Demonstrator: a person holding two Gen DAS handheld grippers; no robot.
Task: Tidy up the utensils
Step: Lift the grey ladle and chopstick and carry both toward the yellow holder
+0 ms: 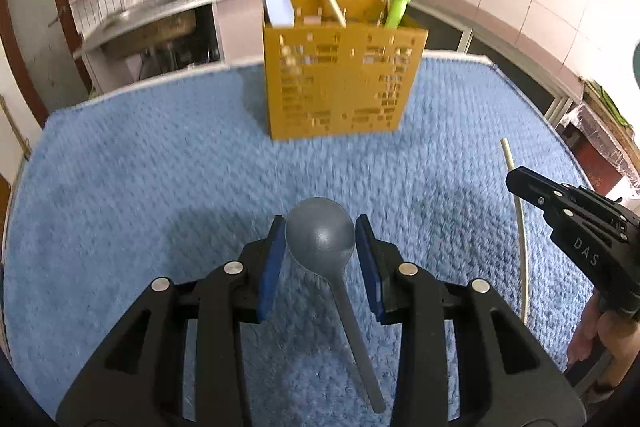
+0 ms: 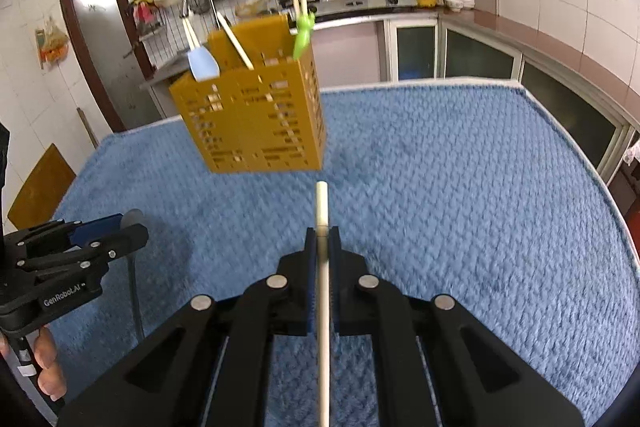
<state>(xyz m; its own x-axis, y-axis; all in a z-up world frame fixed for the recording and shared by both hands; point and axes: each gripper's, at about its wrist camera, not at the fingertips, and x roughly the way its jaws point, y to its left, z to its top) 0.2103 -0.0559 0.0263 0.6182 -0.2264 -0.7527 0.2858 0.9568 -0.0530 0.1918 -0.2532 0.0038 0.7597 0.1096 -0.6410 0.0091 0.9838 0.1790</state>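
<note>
Centrally, at the frame's lower middle, the left gripper (image 1: 320, 227) pinched a grey spoon (image 1: 320, 235) by its round bowl, handle hanging down. The right gripper (image 2: 322, 231) clamped a cream chopstick (image 2: 322, 211). Above stood the perforated yellow holder (image 1: 340, 83) on blue cloth (image 1: 140, 167).

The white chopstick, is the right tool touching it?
Touching. The right wrist view shows the right tool with both blue pads pressed against the white chopstick.

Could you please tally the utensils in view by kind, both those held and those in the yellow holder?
Grey spoon: 1
Blue spatula: 1
Green utensil: 1
Cream chopsticks: 4 (one held, three in the holder)
Total: 7
</note>
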